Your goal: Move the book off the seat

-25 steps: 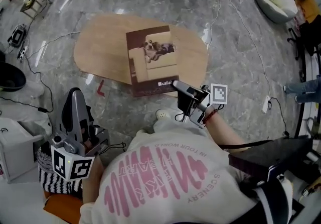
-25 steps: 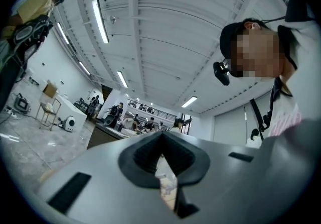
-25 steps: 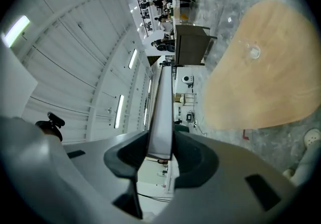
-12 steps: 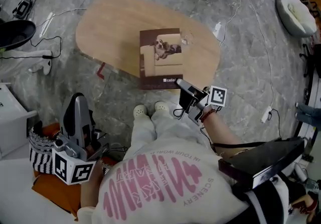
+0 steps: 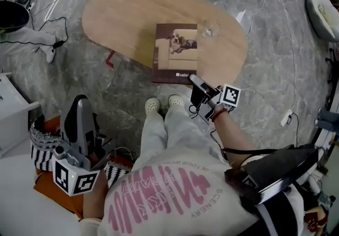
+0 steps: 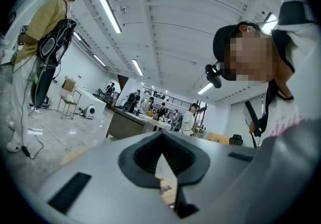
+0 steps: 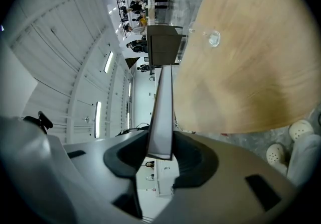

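Since the earlier frames the head view has swung, so the wooden table [image 5: 122, 18] now sits higher in the picture and both white shoes [image 5: 152, 105] of the person show below its near rim; a clear glass [image 5: 211, 30] has also come into sight on the table top. Against the table itself the book [image 5: 177, 52] keeps its place, and the right gripper [image 5: 194, 78] stays at the book's near edge.

Position of the book: cover up on the table, right of centre, at the near side; its near edge projects past the table's near rim toward the person; the cover shows a dog on a pale armchair; the glass stands just beside the book's far right corner.

Right tongs: the right gripper view shows the book edge-on between the two jaws, the pads closed against its faces; the tongs hold the book by its near edge at a middling width; the marker cube [image 5: 229, 96] lies on the near side of the grip, at the person's wrist.

Left tongs: the left gripper [image 5: 79, 103] is held at the near left, well apart from the table, above striped fabric [image 5: 41, 150] and an orange pad [image 5: 45, 192]; the left gripper view shows the jaws drawn together at the tips, with nothing between them; other people stand in the far background of that view.
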A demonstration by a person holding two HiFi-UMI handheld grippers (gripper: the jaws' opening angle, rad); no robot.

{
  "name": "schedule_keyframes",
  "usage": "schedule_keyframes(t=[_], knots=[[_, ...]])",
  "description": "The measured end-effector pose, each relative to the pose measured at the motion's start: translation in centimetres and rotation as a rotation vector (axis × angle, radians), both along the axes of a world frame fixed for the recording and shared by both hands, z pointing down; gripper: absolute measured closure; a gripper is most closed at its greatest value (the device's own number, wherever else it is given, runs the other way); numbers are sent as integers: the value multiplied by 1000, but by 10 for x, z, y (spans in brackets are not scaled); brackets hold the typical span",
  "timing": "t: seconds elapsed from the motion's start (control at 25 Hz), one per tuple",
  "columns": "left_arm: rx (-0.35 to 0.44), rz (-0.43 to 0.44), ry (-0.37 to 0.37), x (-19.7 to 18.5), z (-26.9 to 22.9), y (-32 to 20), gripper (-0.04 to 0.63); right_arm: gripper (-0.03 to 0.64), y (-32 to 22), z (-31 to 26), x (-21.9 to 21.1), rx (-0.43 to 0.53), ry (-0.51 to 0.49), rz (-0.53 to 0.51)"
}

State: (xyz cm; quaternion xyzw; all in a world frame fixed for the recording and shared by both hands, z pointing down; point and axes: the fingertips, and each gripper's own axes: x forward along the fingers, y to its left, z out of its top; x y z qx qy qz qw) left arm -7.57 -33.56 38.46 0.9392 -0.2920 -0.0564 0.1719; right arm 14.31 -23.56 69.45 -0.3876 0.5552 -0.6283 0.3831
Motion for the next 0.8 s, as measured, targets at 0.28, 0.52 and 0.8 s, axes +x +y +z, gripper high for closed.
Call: schedule_keyframes(t=[0.28, 0.52, 0.8], knots=[[-53, 0, -20, -5, 22, -1, 588, 456, -8, 34, -3, -59, -14, 30], [-78, -4, -39, -2, 30, -3, 588, 456, -9, 54, -2, -102, -25, 37], [-99, -11, -52, -3, 38, -2, 588, 457, -5, 76, 0, -147, -32, 56]])
